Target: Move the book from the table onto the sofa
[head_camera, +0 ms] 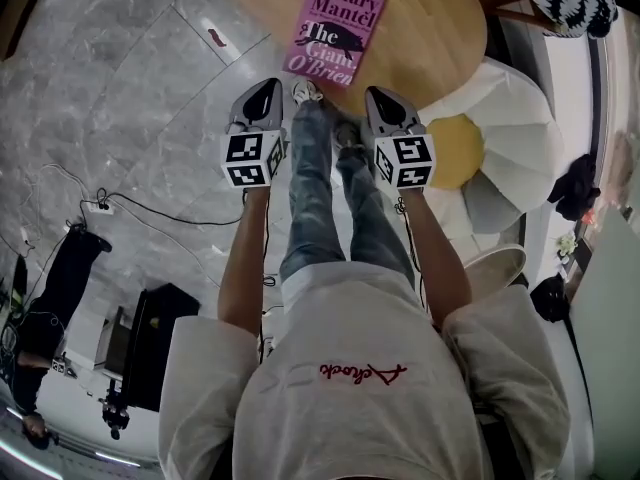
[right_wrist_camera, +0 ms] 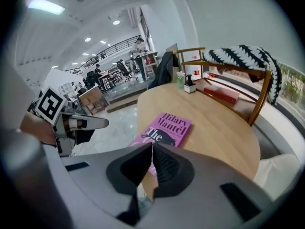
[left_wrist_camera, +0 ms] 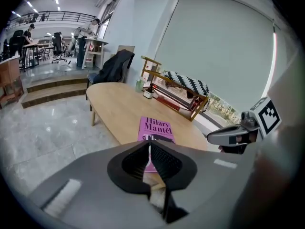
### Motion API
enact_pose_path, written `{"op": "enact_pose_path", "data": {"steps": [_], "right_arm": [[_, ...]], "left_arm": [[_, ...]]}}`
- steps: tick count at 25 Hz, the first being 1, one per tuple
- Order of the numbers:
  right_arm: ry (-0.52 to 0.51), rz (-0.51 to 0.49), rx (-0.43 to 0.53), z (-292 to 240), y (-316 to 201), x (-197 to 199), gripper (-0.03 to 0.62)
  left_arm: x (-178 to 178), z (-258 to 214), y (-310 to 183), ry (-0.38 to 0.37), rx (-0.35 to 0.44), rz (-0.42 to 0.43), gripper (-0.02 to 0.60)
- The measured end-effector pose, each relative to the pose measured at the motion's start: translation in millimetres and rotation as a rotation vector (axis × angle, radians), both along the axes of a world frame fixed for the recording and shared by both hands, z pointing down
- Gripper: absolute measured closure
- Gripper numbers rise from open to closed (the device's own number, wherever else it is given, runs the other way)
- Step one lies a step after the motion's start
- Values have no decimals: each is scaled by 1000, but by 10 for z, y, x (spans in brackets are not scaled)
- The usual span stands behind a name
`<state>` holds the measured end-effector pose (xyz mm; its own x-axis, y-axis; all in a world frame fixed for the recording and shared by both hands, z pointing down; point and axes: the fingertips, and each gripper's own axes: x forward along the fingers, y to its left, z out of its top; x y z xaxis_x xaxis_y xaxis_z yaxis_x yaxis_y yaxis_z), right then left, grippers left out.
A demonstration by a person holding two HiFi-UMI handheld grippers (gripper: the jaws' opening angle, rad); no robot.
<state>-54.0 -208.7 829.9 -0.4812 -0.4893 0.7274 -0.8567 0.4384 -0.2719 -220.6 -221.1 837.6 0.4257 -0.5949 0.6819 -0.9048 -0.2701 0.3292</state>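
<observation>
Head view shows the book (head_camera: 334, 30), a pink paperback with dark title lettering. It lies flat and closed on the wooden table (head_camera: 430, 18), with its near corner at the table's edge. The left gripper (head_camera: 266, 88) and right gripper (head_camera: 380, 96) hang just short of it, each with its jaws pressed together on nothing. The step in hand looks like the approach. Next, the jaws must spread and take the book's near edge in a pinch. A white petal-shaped seat (head_camera: 505, 138) beside the table may be the sofa.
</observation>
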Motion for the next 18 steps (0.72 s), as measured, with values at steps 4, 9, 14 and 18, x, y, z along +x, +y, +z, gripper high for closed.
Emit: {"op": "enact_pose_path", "data": {"steps": [4,9,14,18], "right_arm": [[-51,48,-68,282,-29,-5,583],[-94,82,-135,596,-111,-62,429],[-83,105,-167,898,-314,-86,385],[-80,138,-226,1173,-412,-86,365]], "left_arm": [[101,284,-73,44,-52,25,513],[200,613,-243,67,-103,81,377],[261,936,-422,73,-159,112,323],[345,1139,-520,84,-207,123,302]]}}
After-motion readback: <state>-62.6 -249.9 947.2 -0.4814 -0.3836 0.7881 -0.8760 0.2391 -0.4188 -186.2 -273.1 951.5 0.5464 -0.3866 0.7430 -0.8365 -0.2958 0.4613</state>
